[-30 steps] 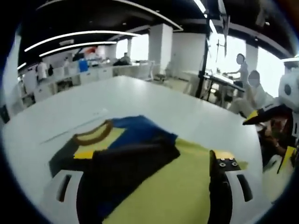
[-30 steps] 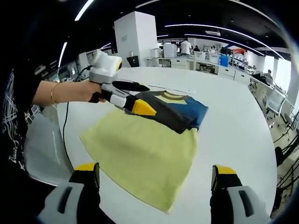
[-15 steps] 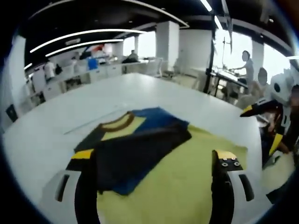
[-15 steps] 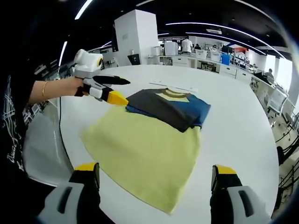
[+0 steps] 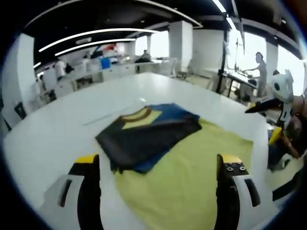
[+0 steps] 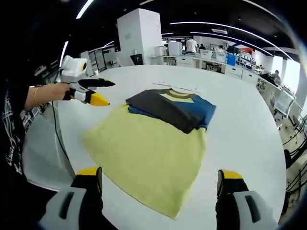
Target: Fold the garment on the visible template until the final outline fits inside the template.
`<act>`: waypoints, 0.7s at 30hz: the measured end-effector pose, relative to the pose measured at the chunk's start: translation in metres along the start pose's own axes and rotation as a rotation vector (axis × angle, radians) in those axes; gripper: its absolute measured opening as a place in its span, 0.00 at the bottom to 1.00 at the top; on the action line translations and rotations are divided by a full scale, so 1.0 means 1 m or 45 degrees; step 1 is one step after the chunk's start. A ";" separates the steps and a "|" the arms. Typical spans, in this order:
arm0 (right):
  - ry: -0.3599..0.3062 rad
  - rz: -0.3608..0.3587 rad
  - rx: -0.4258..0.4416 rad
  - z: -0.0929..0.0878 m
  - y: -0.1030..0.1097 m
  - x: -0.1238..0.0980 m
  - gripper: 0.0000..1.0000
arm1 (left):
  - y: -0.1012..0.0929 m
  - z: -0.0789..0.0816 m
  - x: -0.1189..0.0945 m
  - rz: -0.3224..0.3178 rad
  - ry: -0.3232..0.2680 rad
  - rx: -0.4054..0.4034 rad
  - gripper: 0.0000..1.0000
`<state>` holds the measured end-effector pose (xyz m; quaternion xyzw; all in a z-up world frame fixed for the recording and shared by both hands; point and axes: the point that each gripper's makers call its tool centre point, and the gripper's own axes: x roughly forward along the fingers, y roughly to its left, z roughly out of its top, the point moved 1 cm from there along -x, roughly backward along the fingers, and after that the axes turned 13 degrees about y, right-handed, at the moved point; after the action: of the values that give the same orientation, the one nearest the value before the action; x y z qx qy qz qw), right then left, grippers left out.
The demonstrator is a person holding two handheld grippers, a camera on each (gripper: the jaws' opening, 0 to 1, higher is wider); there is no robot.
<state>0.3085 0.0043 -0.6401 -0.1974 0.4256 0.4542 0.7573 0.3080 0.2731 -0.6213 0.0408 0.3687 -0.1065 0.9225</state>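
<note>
A yellow shirt (image 6: 144, 148) lies flat on the white round table (image 6: 249, 129), with its hem toward me. A dark sleeve (image 6: 165, 108) and a blue sleeve (image 6: 204, 112) are folded across the chest below the brown collar (image 6: 178, 94). A thin pale line (image 6: 177, 86) marks the table just beyond the collar. My left gripper (image 6: 109, 93), held by a hand, hovers open beside the shirt's left shoulder, clear of the cloth. In its own view the left gripper (image 5: 158, 160) stands open over the shirt (image 5: 192, 172). My right gripper (image 6: 159, 173) is open above the hem.
The table's near edge (image 6: 43, 158) curves close at the left, with floor beyond. Desks, pillars and several people stand far back in the office. The right gripper (image 5: 263, 120) shows at the right of the left gripper view.
My left gripper has drawn back from over the dark sleeve, off the shirt toward the table's left side. The sleeve stays folded across the chest. The right gripper has not moved.
</note>
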 end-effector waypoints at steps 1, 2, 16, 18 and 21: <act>0.006 0.000 0.004 -0.002 0.000 0.001 0.99 | 0.001 -0.005 -0.004 0.005 0.005 -0.019 0.96; 0.010 -0.001 0.007 -0.003 0.000 0.001 0.99 | 0.001 -0.008 -0.007 0.005 0.004 -0.034 0.96; 0.086 0.004 0.019 -0.024 0.003 0.016 0.95 | -0.002 -0.077 -0.037 0.035 0.073 -0.106 0.83; 0.090 0.008 0.022 -0.027 0.004 0.018 0.94 | -0.002 -0.084 -0.039 0.040 0.089 -0.118 0.82; 0.103 0.022 0.042 -0.032 0.005 0.022 0.91 | -0.002 -0.097 -0.042 0.050 0.113 -0.135 0.79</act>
<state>0.2946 -0.0033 -0.6759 -0.1994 0.4651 0.4454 0.7386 0.2129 0.2929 -0.6622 0.0038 0.4135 -0.0667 0.9080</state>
